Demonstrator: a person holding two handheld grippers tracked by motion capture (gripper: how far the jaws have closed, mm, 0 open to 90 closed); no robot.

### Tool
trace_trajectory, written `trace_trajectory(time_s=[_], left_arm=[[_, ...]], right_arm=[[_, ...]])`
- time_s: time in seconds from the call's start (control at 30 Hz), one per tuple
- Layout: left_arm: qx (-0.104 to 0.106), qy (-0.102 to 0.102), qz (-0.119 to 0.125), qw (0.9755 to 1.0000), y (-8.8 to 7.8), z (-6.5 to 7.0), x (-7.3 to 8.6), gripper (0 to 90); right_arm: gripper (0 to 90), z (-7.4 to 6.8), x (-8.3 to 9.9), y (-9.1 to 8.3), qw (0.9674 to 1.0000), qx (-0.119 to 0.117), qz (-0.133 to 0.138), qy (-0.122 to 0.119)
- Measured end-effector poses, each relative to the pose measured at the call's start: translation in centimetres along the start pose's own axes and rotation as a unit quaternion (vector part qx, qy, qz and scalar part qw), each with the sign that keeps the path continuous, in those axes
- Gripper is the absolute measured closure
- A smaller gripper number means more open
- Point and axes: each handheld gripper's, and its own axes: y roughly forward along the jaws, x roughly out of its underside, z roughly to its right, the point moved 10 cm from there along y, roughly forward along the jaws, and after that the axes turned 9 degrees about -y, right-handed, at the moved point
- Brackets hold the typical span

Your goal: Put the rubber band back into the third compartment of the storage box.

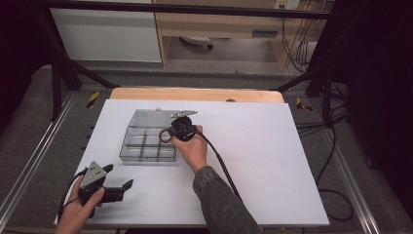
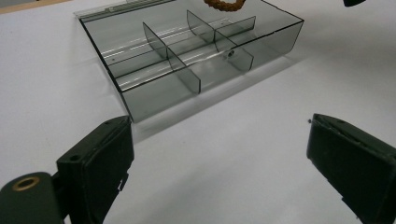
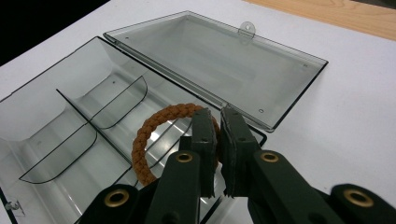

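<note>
Right now the right gripper [image 3: 217,122] pinches a brown braided cord ring [image 3: 154,135], held over the open smoky clear-plastic divided box [image 3: 56,121]. Left gripper [image 2: 219,154] is agape nr table's front-left. No legible writing.

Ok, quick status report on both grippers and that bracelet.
Right gripper shut on brown braided bracelet, over open clear box. Left gripper open, off the box. Nothing in the way.

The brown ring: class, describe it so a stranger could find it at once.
On the white table lies an open clear box with dividers. Over its near right corner, the right gripper pinches the ring. It is the one braided brown loop among clear plastic.
</note>
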Motion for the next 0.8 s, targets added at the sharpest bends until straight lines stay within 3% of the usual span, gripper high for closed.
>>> trace_trajectory(time_s=[0.17,0.6,0.8], left_arm=[[0.001,0.002,0.0,1.0,0.0,0.1,0.0,7.5],[0.002,0.002,-0.002,1.0,0.0,0.1,0.1,7.6],[0.002,0.004,-0.005,1.0,0.1,0.1,0.1,7.6]], right_arm=[[82.0,0.1,0.2,0.0,0.9999,0.004,-0.005,-0.009],[81.3,0.1,-0.3,-0.6,1.0,-0.004,0.008,0.002],[79.9,0.0,-1.0,-1.1,0.999,-0.02,0.029,0.028]])
